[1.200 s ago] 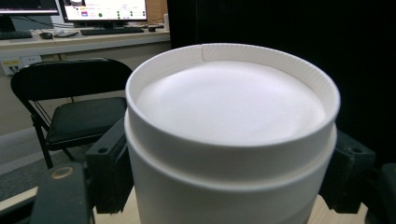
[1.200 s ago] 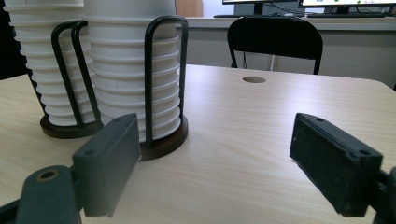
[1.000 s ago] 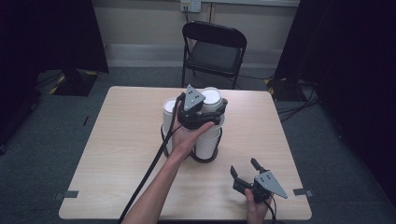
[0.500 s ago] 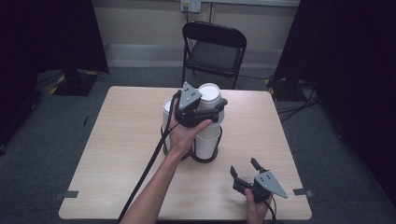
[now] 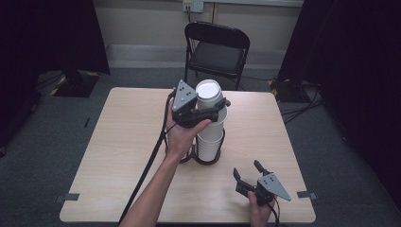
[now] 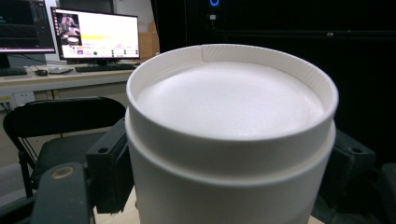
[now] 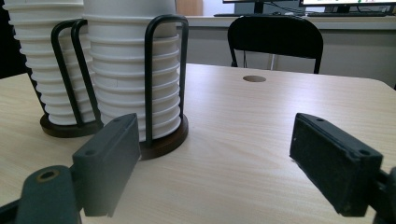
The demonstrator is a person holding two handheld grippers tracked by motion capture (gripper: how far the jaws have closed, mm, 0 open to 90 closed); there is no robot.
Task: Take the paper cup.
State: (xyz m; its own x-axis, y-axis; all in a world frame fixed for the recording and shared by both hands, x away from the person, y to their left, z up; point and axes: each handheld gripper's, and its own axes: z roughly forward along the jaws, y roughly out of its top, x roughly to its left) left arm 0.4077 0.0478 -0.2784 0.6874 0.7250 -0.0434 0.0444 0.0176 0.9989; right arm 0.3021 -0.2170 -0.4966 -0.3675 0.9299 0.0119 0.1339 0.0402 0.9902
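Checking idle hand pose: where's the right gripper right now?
In the high view the right gripper sits low at the table's near right corner, jaws open, to the right of and nearer than the cup rack, touching no cup.

The high view is evenly lit from above: the desk is bright, the corners of the room fall into near black, and shadows under the arms are soft. In the left claw view the white cup is pale and slightly overexposed, and the monitors behind glare. In the right claw view the near black jaws are blurred.
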